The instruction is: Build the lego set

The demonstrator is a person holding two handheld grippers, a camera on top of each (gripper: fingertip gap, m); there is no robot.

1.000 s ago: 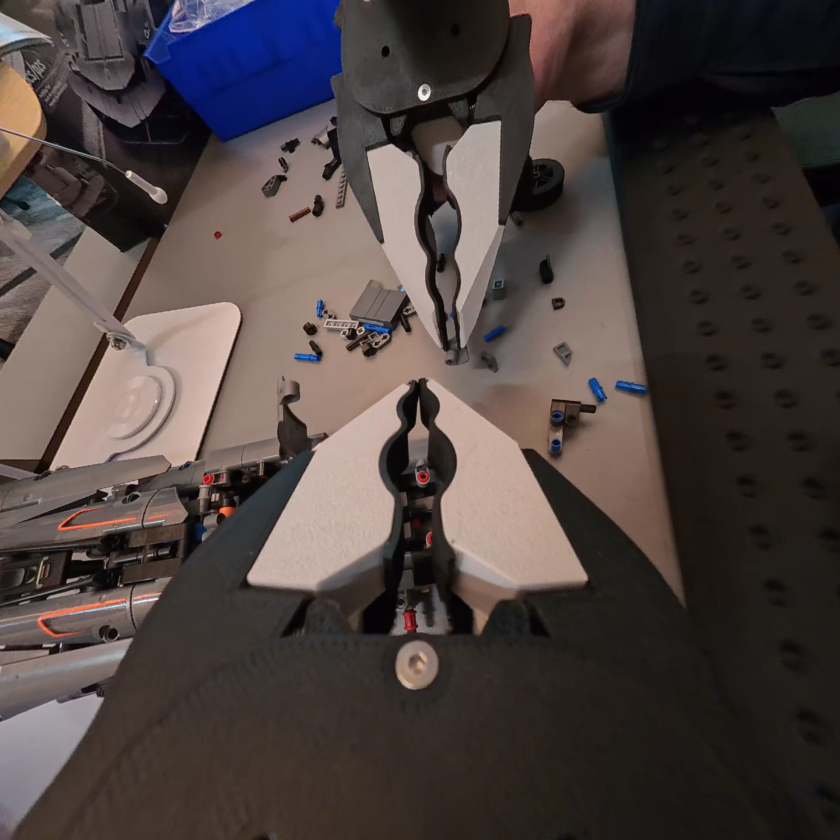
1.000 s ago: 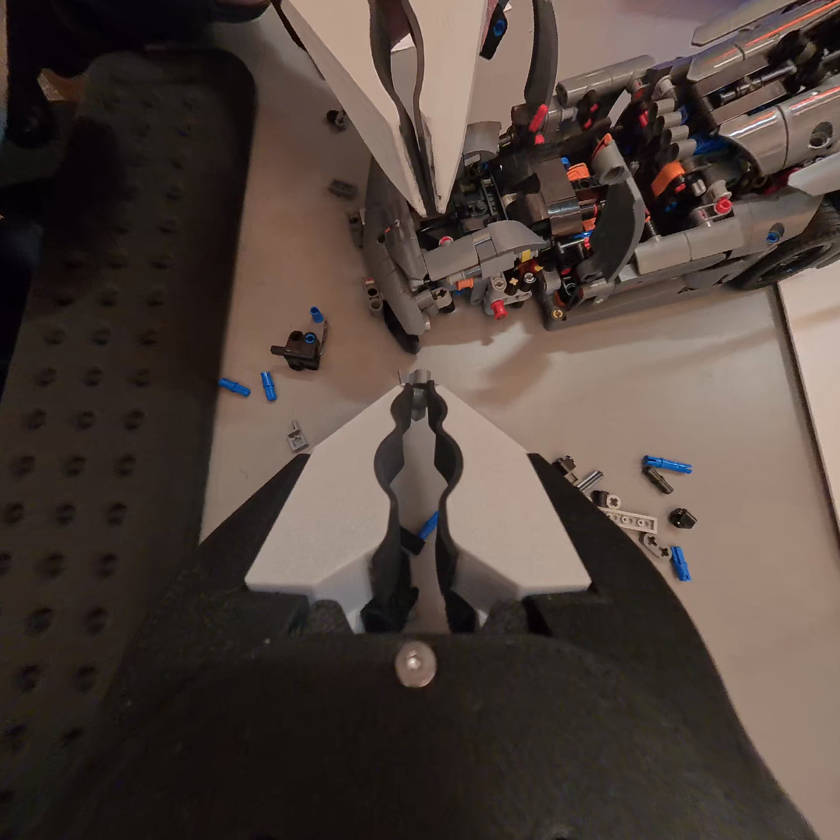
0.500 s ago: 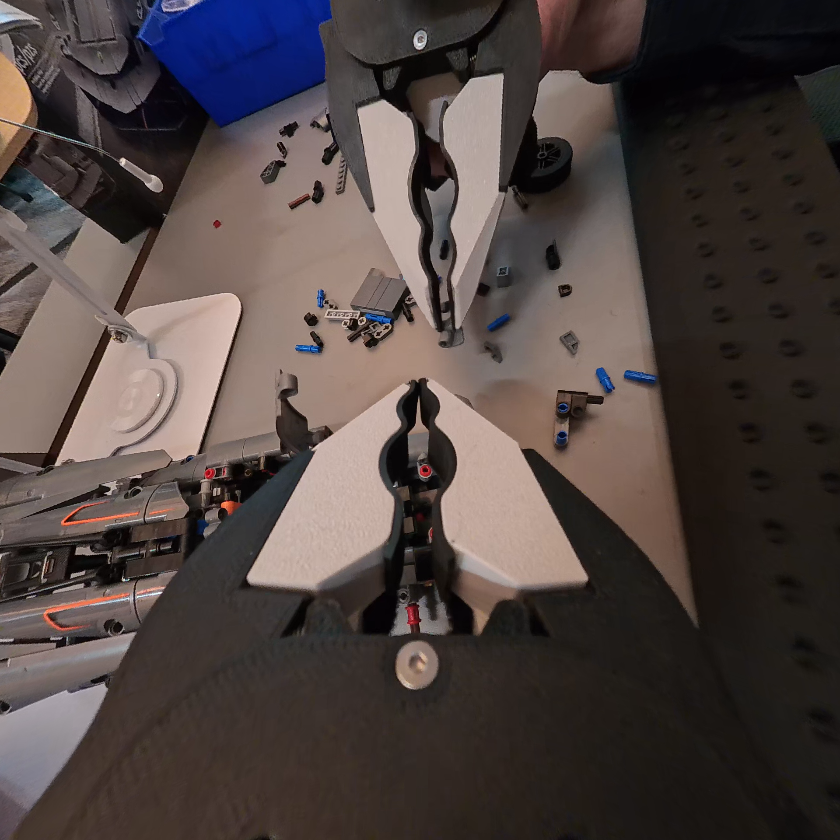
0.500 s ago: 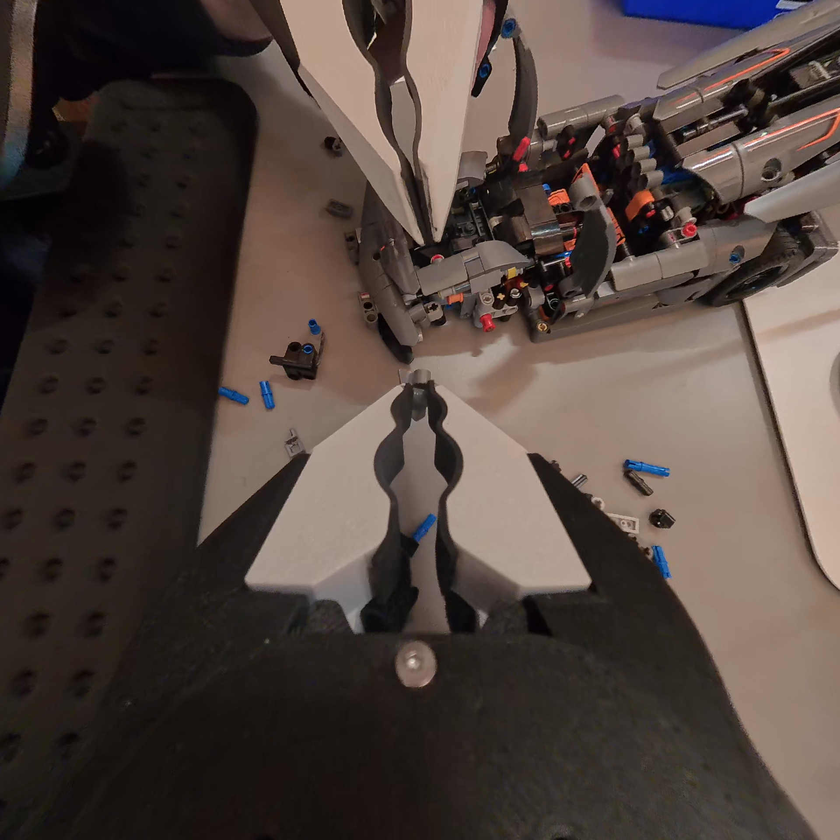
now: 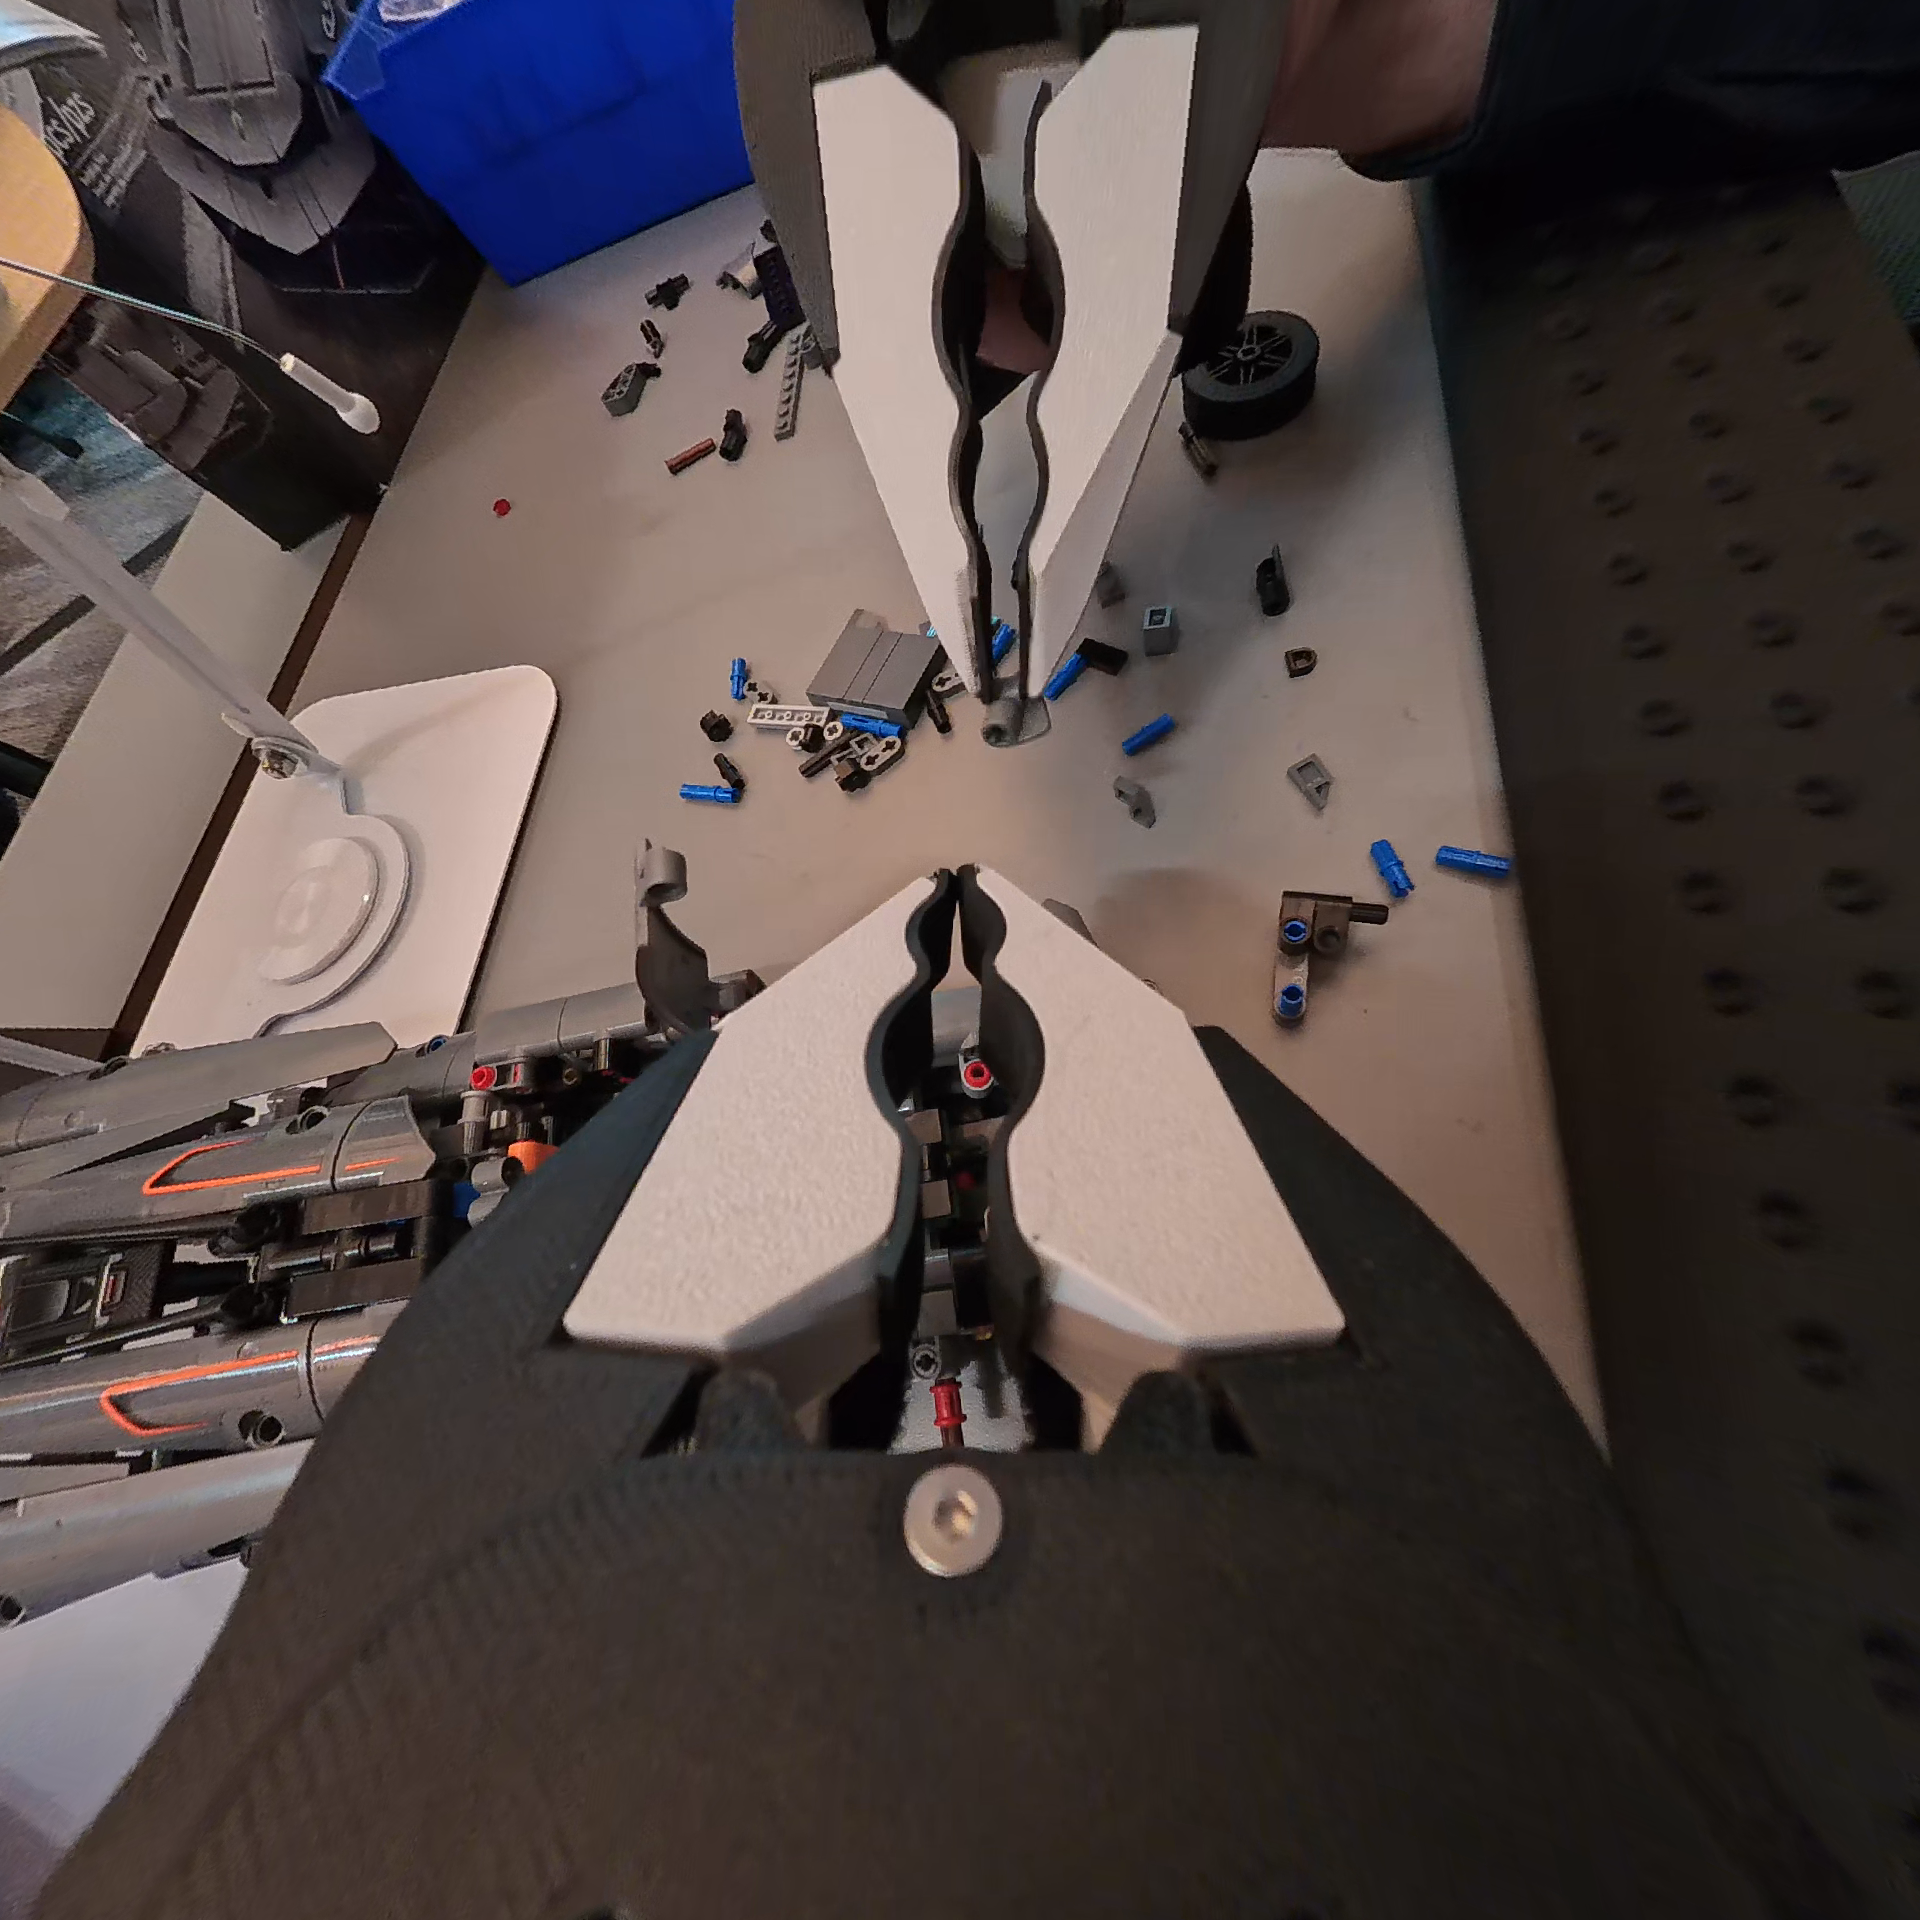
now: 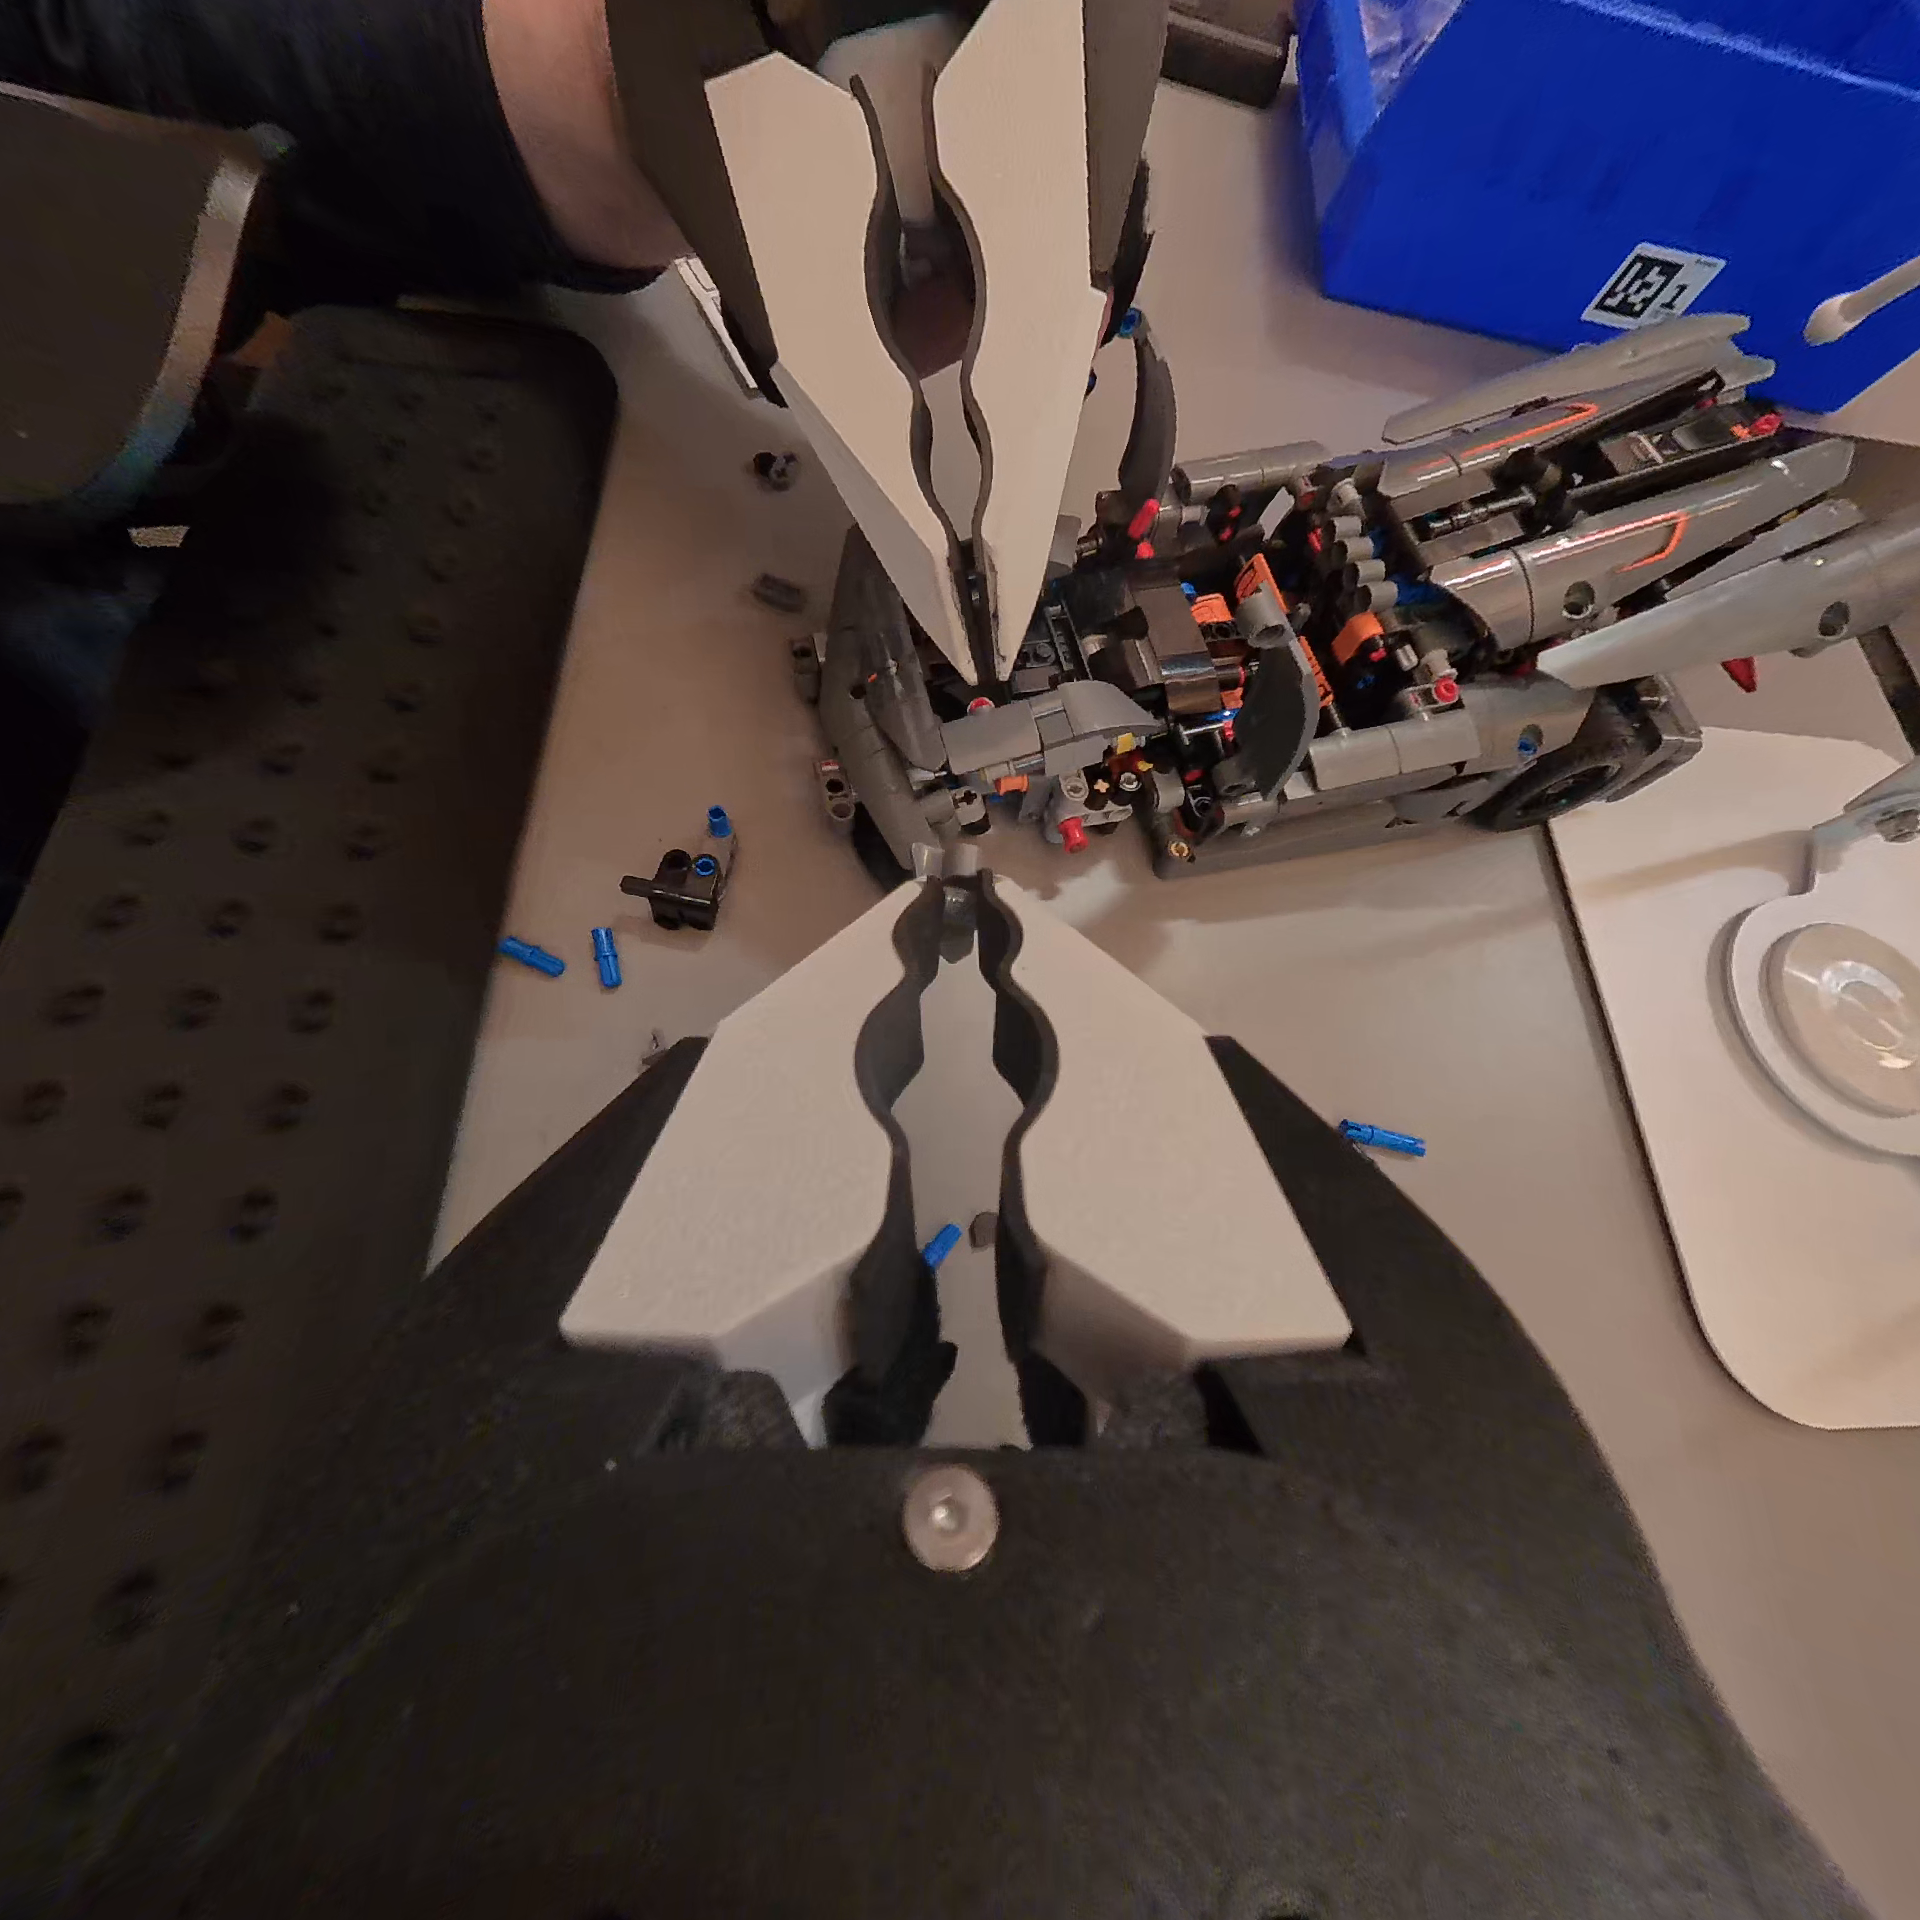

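A grey, black and orange lego car lies on the table, at the lower left of the left wrist view (image 5: 260, 1195) and at the upper right of the right wrist view (image 6: 1351, 675). My left gripper (image 5: 956, 875) is shut, pads together, with nothing seen between them. It hovers over the car's front end, as the right wrist view (image 6: 982, 670) also shows. My right gripper (image 6: 956, 888) is shut on a small grey lego piece (image 6: 951, 868) just in front of the car's nose. The left wrist view shows this gripper (image 5: 1003, 691) with the piece (image 5: 1013, 719) at its tips.
Loose grey, black and blue pieces (image 5: 862, 717) and a black wheel (image 5: 1252, 374) lie scattered on the table. A black-and-blue sub-assembly (image 6: 686, 883) sits by a dark studded mat (image 6: 208, 935). A blue bin (image 6: 1610, 156) and a white stand base (image 6: 1766, 1039) flank the car. Left tips to right tips: about 4 cm.
My right gripper has kept the small grey piece and moved with it toward the car's nose; the blue bin has come into its view. My left gripper has stayed shut over the car.
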